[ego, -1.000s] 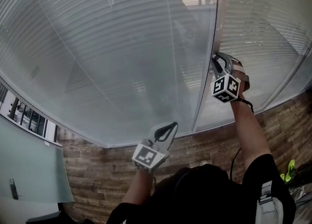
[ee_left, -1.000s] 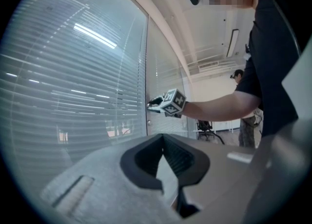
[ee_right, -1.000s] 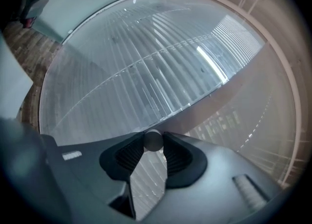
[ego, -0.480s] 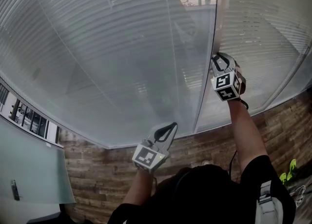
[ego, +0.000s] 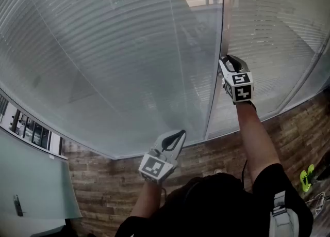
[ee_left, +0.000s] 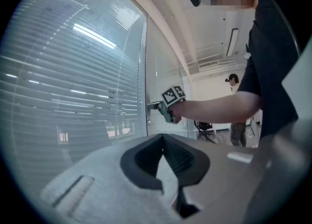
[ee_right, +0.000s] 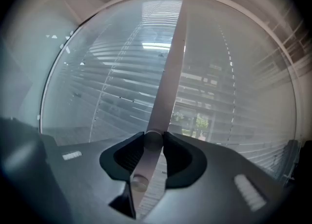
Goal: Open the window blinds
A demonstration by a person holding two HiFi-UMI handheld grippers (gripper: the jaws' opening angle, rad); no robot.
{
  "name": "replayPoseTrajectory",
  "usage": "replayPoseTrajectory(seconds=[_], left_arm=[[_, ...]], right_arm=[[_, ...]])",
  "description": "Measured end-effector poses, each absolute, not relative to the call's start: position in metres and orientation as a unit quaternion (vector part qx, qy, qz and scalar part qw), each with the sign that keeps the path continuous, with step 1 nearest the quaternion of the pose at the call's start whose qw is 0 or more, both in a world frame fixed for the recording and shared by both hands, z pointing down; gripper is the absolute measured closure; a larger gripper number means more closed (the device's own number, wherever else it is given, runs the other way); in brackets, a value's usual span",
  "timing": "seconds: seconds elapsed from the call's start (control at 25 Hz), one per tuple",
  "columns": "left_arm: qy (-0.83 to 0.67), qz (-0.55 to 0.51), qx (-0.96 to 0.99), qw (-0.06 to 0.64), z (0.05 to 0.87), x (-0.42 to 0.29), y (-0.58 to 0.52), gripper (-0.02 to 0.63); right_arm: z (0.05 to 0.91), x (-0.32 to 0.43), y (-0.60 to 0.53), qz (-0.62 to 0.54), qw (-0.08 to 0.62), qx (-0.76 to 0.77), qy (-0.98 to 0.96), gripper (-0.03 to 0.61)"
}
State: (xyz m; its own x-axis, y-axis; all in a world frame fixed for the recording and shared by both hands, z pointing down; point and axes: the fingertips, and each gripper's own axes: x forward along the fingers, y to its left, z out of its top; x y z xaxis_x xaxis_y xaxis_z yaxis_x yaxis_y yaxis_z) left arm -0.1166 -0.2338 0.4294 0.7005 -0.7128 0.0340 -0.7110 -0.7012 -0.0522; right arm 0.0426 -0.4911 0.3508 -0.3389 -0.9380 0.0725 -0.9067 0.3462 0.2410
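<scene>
Closed slatted blinds point(ego: 118, 50) fill the window panes on both sides of a pale upright frame post point(ego: 220, 34). A small round knob point(ee_right: 146, 154) sticks out from that post. My right gripper point(ego: 229, 61) reaches level to the post and is shut on the knob, one pad on each side of it point(ee_right: 153, 137). It also shows from the side in the left gripper view point(ee_left: 155, 105). My left gripper point(ego: 178, 135) hangs lower, short of the glass, shut with nothing in it point(ee_left: 163, 137).
A wood-plank floor point(ego: 103, 179) runs under the window. A pale glass panel point(ego: 31, 179) stands at the left. A green object point(ego: 307, 176) lies on the floor at the right. Another person point(ee_left: 236, 106) stands far back in the room.
My right gripper has rolled about its own axis while on the knob; its marker cube now faces differently. The left gripper has stayed put.
</scene>
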Motion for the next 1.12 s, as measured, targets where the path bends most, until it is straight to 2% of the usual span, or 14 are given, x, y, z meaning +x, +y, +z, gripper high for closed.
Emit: replayPoseTrajectory(seconds=[0.68, 1.12], left_arm=[[0.389, -0.023, -0.921, 0.020, 0.4304, -0.1153, -0.2321, 0.609], [0.389, -0.029, -0.921, 0.013, 0.4320, -0.1195, -0.2286, 0.609]], right_arm=[[0.3527, 0.0511, -0.4946, 0.076, -0.047, 0.564, -0.821, 0.453], [0.3529, 0.0511, -0.4952, 0.083, -0.052, 0.571, -0.815, 0.453]])
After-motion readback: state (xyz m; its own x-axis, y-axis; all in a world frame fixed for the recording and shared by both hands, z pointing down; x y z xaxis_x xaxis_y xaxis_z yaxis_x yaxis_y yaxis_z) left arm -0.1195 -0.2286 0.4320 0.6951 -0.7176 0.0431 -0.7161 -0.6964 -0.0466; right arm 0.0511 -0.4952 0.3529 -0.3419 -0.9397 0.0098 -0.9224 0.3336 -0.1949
